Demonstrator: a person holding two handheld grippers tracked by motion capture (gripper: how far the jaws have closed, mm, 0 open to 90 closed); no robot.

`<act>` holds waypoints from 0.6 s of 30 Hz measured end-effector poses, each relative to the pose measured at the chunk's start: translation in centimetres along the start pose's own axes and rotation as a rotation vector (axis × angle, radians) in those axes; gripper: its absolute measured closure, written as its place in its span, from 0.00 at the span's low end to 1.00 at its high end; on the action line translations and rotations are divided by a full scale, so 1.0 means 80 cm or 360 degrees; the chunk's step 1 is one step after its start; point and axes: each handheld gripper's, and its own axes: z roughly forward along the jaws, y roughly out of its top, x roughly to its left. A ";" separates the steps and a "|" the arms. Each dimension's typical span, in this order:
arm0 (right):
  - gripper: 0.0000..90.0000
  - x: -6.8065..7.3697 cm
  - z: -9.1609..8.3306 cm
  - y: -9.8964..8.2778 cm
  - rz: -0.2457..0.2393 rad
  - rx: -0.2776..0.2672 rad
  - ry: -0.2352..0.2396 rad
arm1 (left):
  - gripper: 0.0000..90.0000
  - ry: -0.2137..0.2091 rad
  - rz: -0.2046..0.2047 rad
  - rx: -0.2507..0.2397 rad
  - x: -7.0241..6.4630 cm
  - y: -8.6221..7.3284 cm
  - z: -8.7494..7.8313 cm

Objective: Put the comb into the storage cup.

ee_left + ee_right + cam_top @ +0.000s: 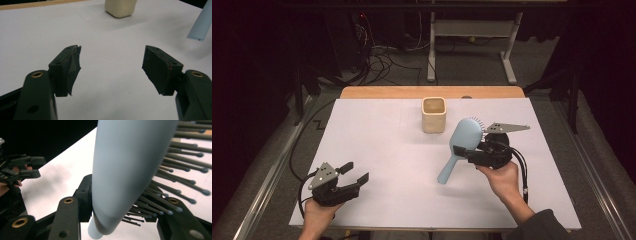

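White table (pixel 377 150): right gripper view shows hairbrush (pixel 125 170) bristles (pixel 175 180) clamped.

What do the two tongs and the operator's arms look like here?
Both the left tongs and right tongs are black, each topped by a grey three-cornered plate with trailing black cable. Brass-coloured bushings sit in the links; dark pads line the jaws. A dark sleeve covers the right forearm.

In the left gripper view the cup (pixel 121 8) loses its top to the edge; the hairbrush (pixel 201 25) shows just its handle tip.
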 end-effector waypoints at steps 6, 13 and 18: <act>0.60 -0.004 -0.002 0.006 0.0008 0.0001 -0.0026 | 0.33 0.0032 0.0015 0.0004 0.002 -0.007 -0.002; 0.60 -0.007 -0.004 0.012 0.0008 0.0007 -0.0064 | 0.33 0.0041 -0.0015 0.0003 0.013 -0.021 -0.004; 0.60 -0.010 -0.003 0.015 0.0016 0.0006 -0.0089 | 0.33 0.0045 -0.0054 -0.0017 0.020 -0.025 -0.006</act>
